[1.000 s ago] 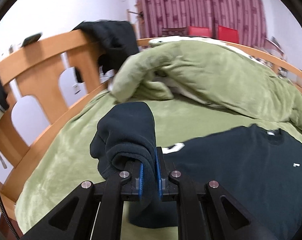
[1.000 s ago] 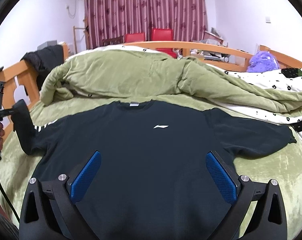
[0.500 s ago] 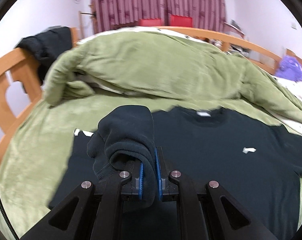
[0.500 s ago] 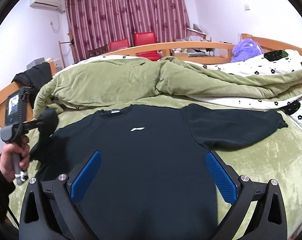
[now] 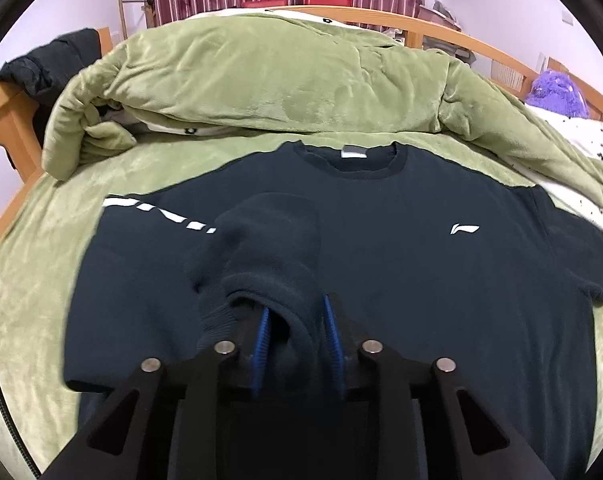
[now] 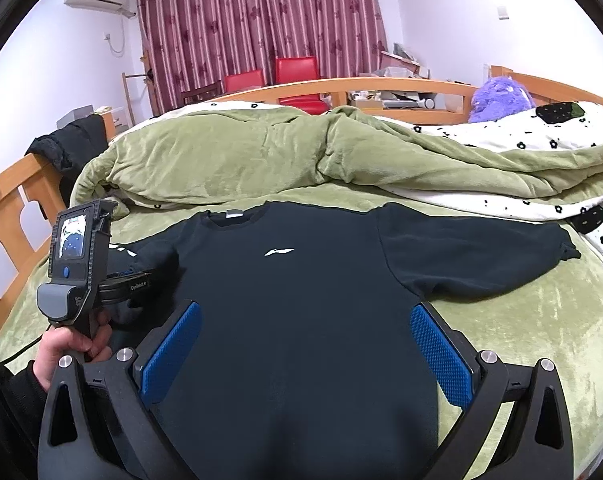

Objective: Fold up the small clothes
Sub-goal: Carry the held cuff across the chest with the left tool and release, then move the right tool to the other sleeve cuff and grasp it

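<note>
A dark navy sweatshirt with a small white chest logo lies face up on the green bed cover; it also shows in the left wrist view. Its left sleeve is folded in over the chest. My left gripper has its jaws a little apart with the sleeve cuff still lying between the blue pads. The left gripper also appears at the left of the right wrist view. My right gripper is wide open and empty, over the shirt's lower body. The right sleeve lies spread out to the right.
A rumpled green quilt is heaped behind the shirt. A wooden bed rail with a black garment runs along the left. A white flowered sheet and a purple plush toy lie at the right.
My left gripper carried the left sleeve from the bed's left side rightward over the shirt's chest, and its jaws have parted from clamped to slightly apart. The right gripper stayed open, rising slightly.
</note>
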Tool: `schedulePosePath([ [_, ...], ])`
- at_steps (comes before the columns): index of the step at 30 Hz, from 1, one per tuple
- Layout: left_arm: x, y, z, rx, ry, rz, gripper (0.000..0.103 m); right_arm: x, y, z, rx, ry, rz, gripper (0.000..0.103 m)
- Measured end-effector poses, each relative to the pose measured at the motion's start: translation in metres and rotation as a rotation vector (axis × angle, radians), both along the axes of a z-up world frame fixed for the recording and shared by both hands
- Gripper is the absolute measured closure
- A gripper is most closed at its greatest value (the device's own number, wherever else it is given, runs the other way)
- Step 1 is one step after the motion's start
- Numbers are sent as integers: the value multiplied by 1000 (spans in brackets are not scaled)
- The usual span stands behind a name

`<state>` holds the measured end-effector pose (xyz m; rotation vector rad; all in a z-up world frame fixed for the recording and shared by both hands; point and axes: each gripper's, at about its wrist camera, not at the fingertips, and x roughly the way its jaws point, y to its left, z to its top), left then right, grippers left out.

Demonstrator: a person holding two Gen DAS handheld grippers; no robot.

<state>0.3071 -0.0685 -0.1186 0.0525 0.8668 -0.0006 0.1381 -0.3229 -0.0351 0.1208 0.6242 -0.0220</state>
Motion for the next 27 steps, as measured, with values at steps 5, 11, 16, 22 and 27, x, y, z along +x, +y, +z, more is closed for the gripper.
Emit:
schedulePosePath([
  [5, -24, 31, 15, 1, -56, 12, 41, 5, 22, -3, -16, 11, 39, 0],
  [11, -51, 79, 24, -6, -75, 71, 41, 1, 50, -8, -50, 8, 91, 3],
  [16, -75, 112, 25, 0, -98, 116, 41, 4, 62, -17, -60, 42, 83, 13],
  [22, -96, 147, 16, 39, -134, 152, 41, 14, 76, -34, -20, 92, 122, 38],
  [27, -89, 181, 4, -14, -116, 181, 41, 35, 103, -41, 44, 130, 185, 50],
])
